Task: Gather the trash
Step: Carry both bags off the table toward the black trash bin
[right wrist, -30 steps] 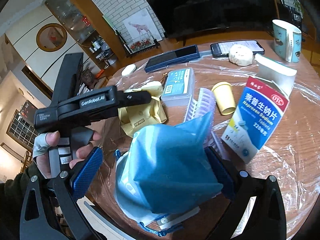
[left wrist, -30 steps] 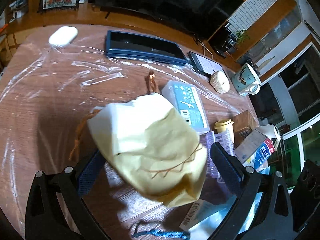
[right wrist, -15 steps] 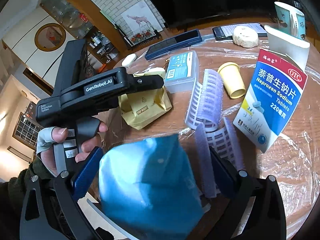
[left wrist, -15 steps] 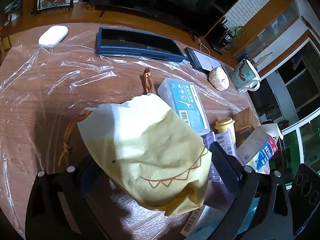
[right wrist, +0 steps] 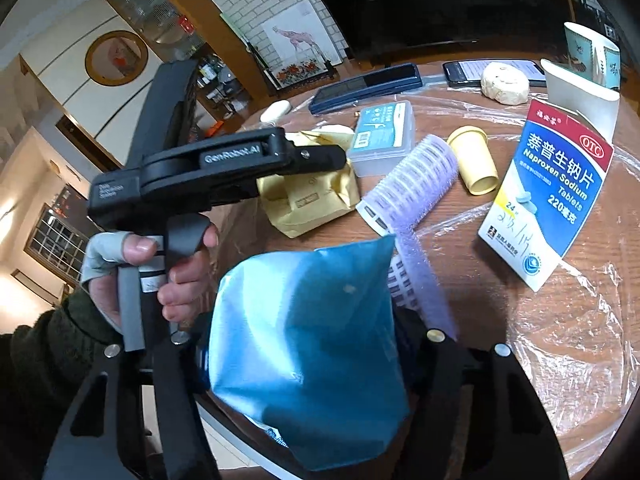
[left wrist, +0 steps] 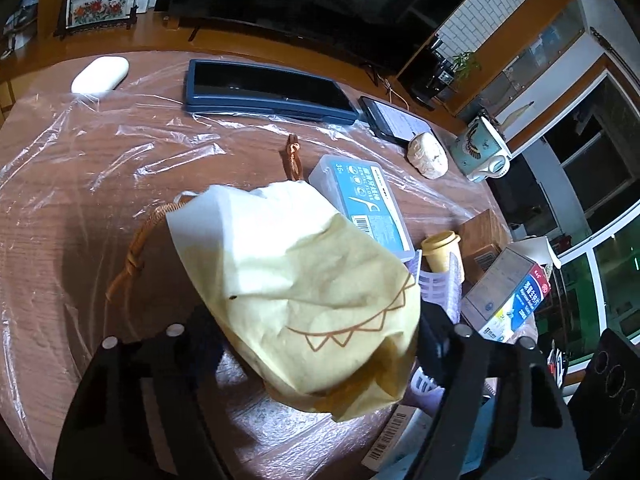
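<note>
My left gripper (left wrist: 316,344) is shut on a crumpled yellow paper bag (left wrist: 304,280) with brown string handles and holds it just above the table. The bag also shows in the right wrist view (right wrist: 312,196) under the left gripper's body (right wrist: 224,168). My right gripper (right wrist: 308,348) is shut on a blue plastic pouch (right wrist: 312,344) and holds it up near the table's front edge. The pouch hides the fingertips.
On the plastic-covered round wooden table (left wrist: 80,200) lie a dental floss box (left wrist: 364,200), a yellow cup (right wrist: 474,164), a purple hair roller (right wrist: 412,184), a Naproxen tablet box (right wrist: 552,196), a blue case (left wrist: 268,92), a phone (left wrist: 394,122), a white mouse (left wrist: 100,75) and a mug (left wrist: 482,154).
My right gripper has lifted the blue pouch off the table and drawn it back toward the front edge. The left gripper has pulled back a little with the yellow bag.
</note>
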### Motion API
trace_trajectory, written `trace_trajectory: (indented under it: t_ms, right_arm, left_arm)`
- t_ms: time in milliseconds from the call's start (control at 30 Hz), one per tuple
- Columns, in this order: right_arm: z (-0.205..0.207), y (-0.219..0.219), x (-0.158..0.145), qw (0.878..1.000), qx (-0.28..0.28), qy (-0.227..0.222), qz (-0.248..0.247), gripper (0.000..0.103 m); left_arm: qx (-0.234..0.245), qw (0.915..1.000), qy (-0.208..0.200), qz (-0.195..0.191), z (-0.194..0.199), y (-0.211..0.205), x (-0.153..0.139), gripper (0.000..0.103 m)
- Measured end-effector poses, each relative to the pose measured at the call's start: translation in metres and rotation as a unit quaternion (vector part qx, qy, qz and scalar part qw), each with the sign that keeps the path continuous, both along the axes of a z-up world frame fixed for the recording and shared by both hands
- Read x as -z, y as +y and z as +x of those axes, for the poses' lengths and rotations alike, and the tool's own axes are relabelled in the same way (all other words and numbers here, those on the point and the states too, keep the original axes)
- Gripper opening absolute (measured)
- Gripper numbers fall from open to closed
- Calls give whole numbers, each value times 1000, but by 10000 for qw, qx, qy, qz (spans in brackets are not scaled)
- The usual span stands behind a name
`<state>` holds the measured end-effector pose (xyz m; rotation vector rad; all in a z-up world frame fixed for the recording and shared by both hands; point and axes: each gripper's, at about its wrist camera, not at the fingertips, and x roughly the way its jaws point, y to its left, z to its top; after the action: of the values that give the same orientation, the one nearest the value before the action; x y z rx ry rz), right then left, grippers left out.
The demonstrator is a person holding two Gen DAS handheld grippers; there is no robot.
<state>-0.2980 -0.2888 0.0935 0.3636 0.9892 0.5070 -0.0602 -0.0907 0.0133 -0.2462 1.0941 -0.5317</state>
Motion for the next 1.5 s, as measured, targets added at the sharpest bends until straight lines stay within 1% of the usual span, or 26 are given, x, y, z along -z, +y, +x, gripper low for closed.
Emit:
trace_trajectory:
  t_ms: [33, 100, 133, 267, 400, 467, 633, 767, 933, 1233, 1333, 1500]
  right_arm:
    - [-1, -1, -3, 10000, 5, -32, 48, 63]
    - [-3, -3, -9, 9998, 17, -126, 129, 63]
    - [-4, -5, -13, 9997, 26, -174, 168, 63]
    - [-5, -13, -27, 9991, 88, -357, 214, 63]
    - [-6, -29, -39, 9980, 291, -486, 296, 63]
    - [-5, -38, -44, 9967, 408, -540, 450, 63]
    - [-3, -48, -57, 9944, 640, -743, 398, 63]
    - [-2, -55, -68, 9918, 829, -886, 402, 63]
    - [-11, -61, -80, 9880, 1037, -1057, 435, 63]
    - [-33, -62, -82, 9844, 1383, -1048, 305, 63]
    - [-43, -63, -83, 9830, 1465, -1065, 308, 63]
    - [-55, -67, -82, 9837, 1420, -1053, 318, 63]
  left_arm:
    - [4, 10000, 2, -12, 0, 0, 0, 73]
    - [-3, 10000, -3, -58, -1, 1, -1, 68]
    - [-6, 9999, -13, -103, -2, 3, -3, 67]
    - [-22, 9998, -155, -141, -6, 7, -12, 67]
    - [-28, 9990, -449, 0, -15, 13, -25, 67]
    - [-44, 9989, -472, -10, -18, 17, -27, 67]
    - [-152, 9986, -499, -113, -26, 31, -31, 67]
    - [-195, 9978, -623, -81, -37, 37, -37, 67]
    - [-125, 9970, -747, -170, -53, 45, -46, 67]
    - [84, 9959, -865, -263, -80, 51, -54, 67]
    - [163, 9953, -928, -226, -90, 51, -56, 67]
    - [135, 9947, -989, -226, -116, 52, -60, 67]
